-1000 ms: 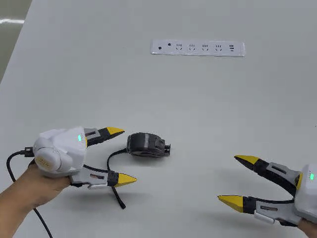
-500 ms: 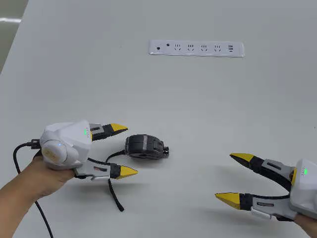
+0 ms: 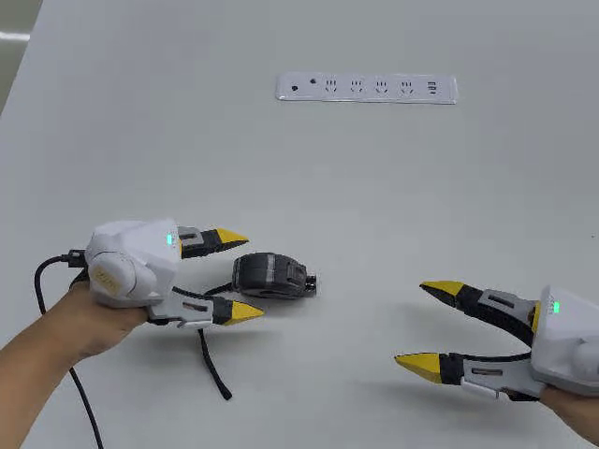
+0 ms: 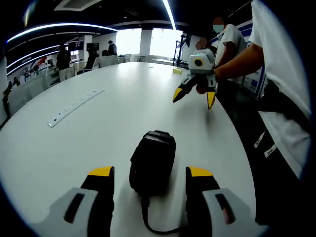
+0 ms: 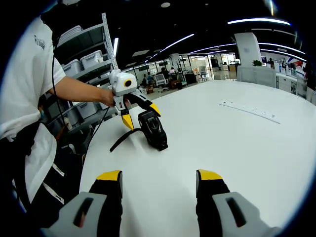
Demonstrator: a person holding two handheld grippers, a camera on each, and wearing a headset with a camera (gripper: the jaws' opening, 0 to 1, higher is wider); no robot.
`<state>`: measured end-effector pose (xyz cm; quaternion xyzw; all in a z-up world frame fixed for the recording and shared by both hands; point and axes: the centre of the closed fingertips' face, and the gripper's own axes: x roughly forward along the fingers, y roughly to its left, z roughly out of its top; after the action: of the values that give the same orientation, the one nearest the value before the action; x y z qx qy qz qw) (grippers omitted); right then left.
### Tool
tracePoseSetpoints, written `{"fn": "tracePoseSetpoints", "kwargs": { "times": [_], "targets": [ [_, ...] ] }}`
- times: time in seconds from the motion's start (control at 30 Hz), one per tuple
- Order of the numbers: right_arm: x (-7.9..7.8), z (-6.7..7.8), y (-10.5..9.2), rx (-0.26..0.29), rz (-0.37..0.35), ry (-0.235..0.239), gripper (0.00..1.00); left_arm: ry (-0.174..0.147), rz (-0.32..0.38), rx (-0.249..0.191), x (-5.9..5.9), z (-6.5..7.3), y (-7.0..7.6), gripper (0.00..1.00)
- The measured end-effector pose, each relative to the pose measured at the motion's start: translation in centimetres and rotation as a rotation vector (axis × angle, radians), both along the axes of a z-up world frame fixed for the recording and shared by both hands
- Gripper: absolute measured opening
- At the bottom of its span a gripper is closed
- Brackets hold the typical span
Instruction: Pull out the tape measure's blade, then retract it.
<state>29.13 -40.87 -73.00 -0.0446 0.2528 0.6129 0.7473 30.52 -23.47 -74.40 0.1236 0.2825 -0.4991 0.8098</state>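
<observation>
**Tape measure now sits between the left claw's tips; blade not yet out**

Head view: the tape measure (image 3: 273, 276) lies on the white desk (image 3: 140, 140), its case shut up and no blade showing. Over the last second the left claw (image 3: 242, 273) has slid forward, so its yellow tips now flank the rear of the case instead of standing short of it. It is spread wide and grips nothing. The right claw (image 3: 419, 324) has drifted a little inward, also spread and empty, well apart from the case. I judge the grasp is about to happen; the pull has not begun.

Left gripper view: the tape measure (image 4: 153, 158) lies in the gap between the two tips, touching neither as far as I can tell. The right claw (image 4: 193, 98) hangs beyond it.

Right gripper view: the right claw (image 5: 159, 175) points at the tape measure (image 5: 154, 129), whose far end the left claw (image 5: 141, 116) straddles.

Count: one tape measure with one black strap (image 3: 211, 360), two claws, one power strip (image 3: 366, 88).
</observation>
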Motion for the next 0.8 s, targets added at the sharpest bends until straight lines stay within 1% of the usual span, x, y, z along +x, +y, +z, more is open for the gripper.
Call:
{"fn": "tracePoseSetpoints", "kwargs": {
  "times": [0.13,0.23,0.37,0.63,0.8],
  "targets": [
    [0.26,0.2,0.15,0.004,0.001,-0.004,0.6,0.0,-0.006,-0.002,0.19,-0.05,-0.07,0.54],
    [0.38,0.05,0.24,0.0,0.005,-0.004,0.6,-0.001,-0.014,-0.003,0.28,-0.12,-0.17,0.53],
    [0.4,-0.04,0.48,-0.001,0.01,-0.001,0.59,0.006,-0.025,-0.008,0.24,-0.28,-0.39,0.5],
    [0.5,-0.38,0.74,-0.003,0.016,0.006,0.59,0.019,-0.022,-0.01,0.4,-0.79,-0.3,0.45],
    [0.61,-0.33,1.02,0.0,0.017,0.009,0.58,0.017,-0.015,-0.011,0.64,-0.92,-0.24,0.44]
  ]
}}
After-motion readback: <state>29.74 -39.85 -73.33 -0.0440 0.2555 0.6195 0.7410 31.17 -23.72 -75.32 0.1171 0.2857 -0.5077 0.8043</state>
